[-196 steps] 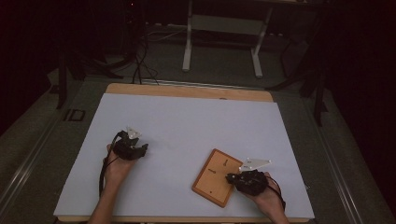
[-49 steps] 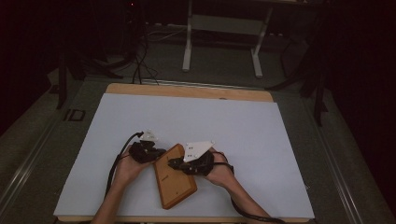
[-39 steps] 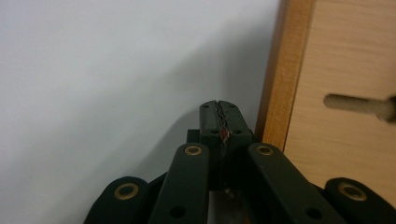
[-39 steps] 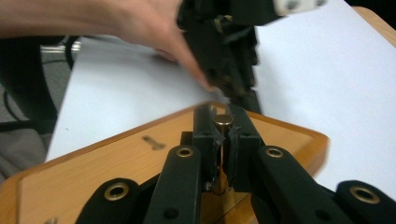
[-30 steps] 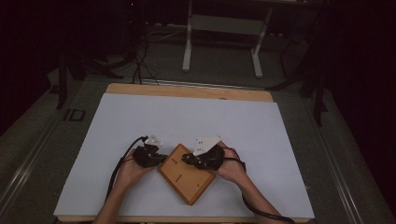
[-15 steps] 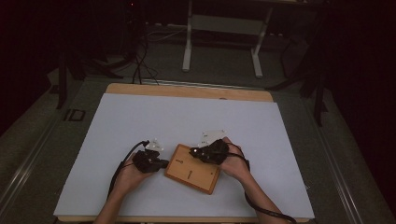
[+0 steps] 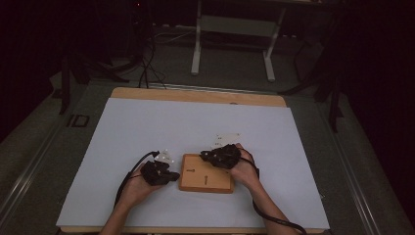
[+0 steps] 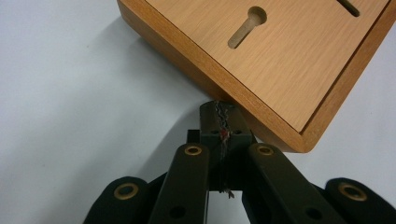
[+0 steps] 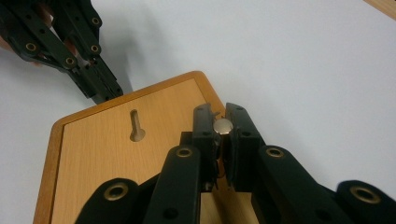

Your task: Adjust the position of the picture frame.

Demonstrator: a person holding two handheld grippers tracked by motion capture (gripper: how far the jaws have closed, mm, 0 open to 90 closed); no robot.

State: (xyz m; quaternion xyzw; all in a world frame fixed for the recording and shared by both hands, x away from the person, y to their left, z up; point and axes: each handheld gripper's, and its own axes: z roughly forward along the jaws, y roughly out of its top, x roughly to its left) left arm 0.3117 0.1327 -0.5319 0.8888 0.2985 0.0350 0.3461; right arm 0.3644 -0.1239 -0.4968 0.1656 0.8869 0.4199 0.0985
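We have a white table top (image 7: pixel 147 122) spread out ahead of both grippers, and on it, lying flat between them, the wooden board (image 7: pixel 206 173) with its back side up. It sits just off the tip of the left gripper (image 7: pixel 172 176) and directly under the tip of the right gripper (image 7: pixel 205 156).

In the left gripper view, the left gripper's (image 8: pixel 223 122) jaws are pressed together with nothing between them, and the tip is butted against the board's (image 8: pixel 280 60) side edge near a corner. In the right gripper view, the right gripper's (image 9: pixel 222 122) jaws are clamped on a small metal knob (image 9: pixel 222 125) that sits over the board's (image 9: pixel 116 168) face.

The step in hand looks to us like squaring the board on the table: one tip bracing the edge, the other steering by the knob. To do it well, we would keep the left tip low against the edge so it does not ride up over the raised rim, and turn gently with the right so the knob does not slip out of the pinch.

Smaller things now: a keyhole slot (image 9: pixel 135 125) lies just beyond the right tip, toward the left gripper (image 9: pixel 100 88), and a narrow slit (image 8: pixel 348 7) past that. Nothing else lies near the board; only the trailing cable (image 7: pixel 129 171) behind the left gripper could snag.
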